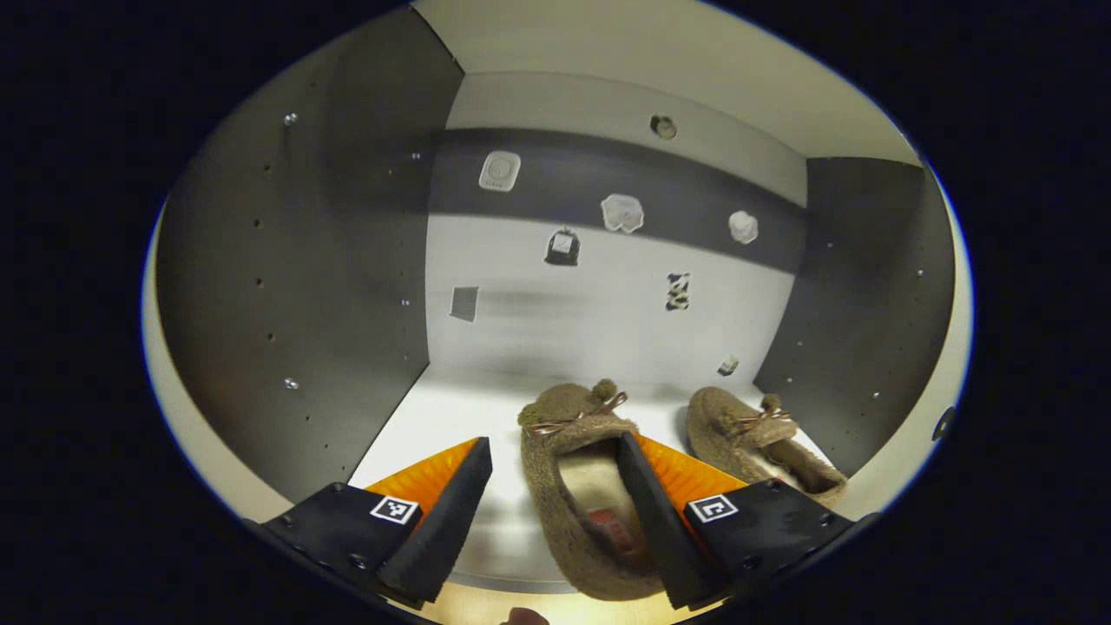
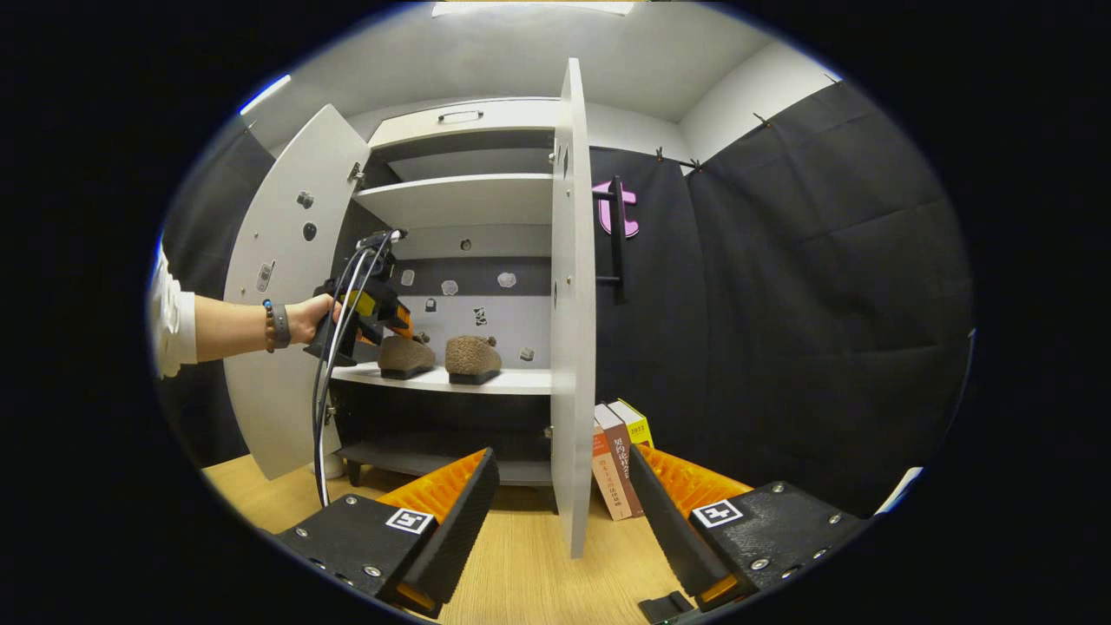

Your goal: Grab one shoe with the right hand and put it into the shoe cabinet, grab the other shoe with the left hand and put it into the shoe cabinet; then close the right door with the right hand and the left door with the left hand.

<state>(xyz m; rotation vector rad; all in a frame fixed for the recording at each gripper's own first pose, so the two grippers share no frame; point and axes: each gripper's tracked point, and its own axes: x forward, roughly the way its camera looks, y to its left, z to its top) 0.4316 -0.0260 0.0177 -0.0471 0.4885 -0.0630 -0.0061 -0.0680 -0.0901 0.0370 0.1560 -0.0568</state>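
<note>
Both shoes sit on the cabinet [image 2: 460, 195] shelf: one shoe [image 1: 577, 486] just at the left gripper [image 1: 555, 499], the other shoe [image 1: 759, 443] beside it. Left fingers stand apart, one inside the shoe's opening, not clamping. The right gripper [image 2: 555, 512] hangs before the cabinet, fingers apart, empty. Placing looks finished; next, withdraw and swing the right door [image 2: 568, 304] shut.

Dim, shadowed shoe cabinet [image 1: 608, 295] interior (fisheye bends every edge); ceiling light [image 2: 265, 93] glows brightly overhead.
</note>
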